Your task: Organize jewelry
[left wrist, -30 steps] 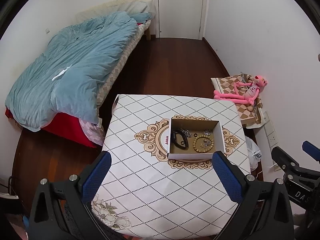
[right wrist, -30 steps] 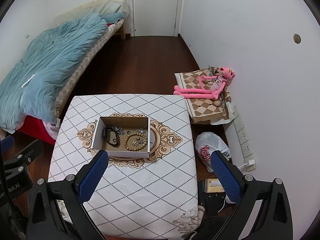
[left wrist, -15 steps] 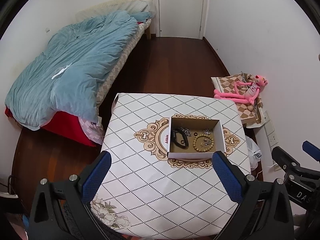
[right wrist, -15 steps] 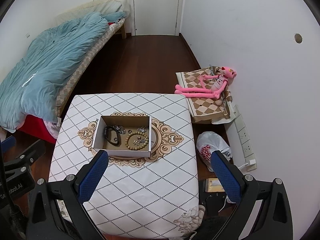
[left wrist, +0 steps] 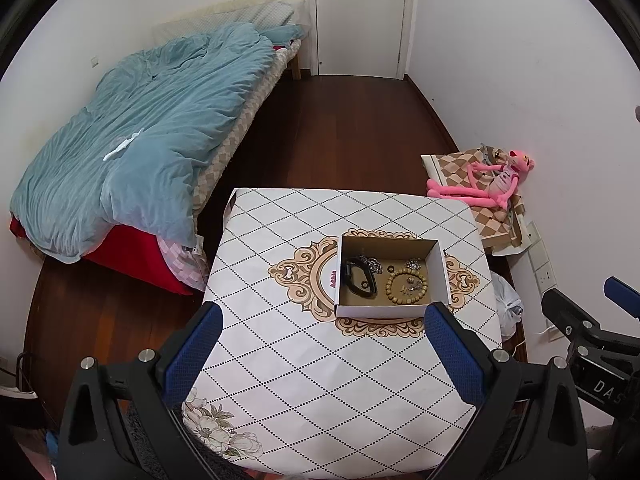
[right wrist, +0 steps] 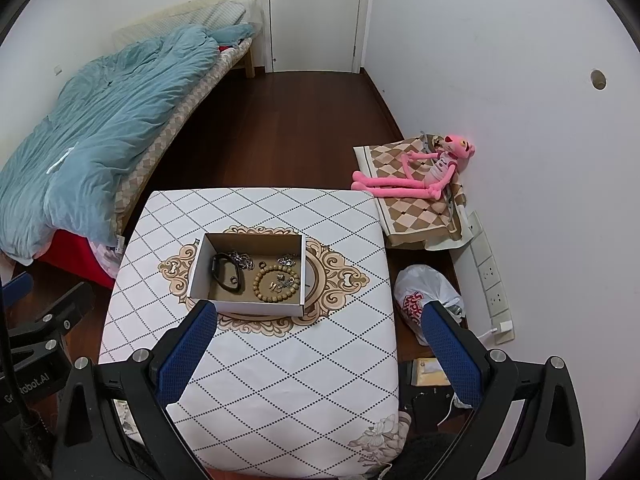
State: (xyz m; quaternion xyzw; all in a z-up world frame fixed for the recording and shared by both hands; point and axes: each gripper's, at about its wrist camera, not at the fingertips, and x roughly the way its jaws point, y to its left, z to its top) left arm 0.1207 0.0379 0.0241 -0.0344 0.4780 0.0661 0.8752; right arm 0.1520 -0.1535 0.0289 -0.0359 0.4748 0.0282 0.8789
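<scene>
All the jewelry already sits in your box [right wrist: 248,268] on the desk [right wrist: 280,360]; left hand-held gripper [left wrist: 322,354] and right hand-held gripper [right wrist: 318,354] hang wide apart, empty, little apparently left

Both wrist views look down from high above the table [left wrist: 304,380], side by side.

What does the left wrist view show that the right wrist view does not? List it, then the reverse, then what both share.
Only the left wrist view shows no separate object of its own; it shows the right gripper at its edge.
Only the right wrist view shows the white plastic bag's red print, a round hole in the wall and the left gripper.
Both show the open box holding a bead bracelet and a black band, on the patterned table, plus the pink plush toy.
</scene>
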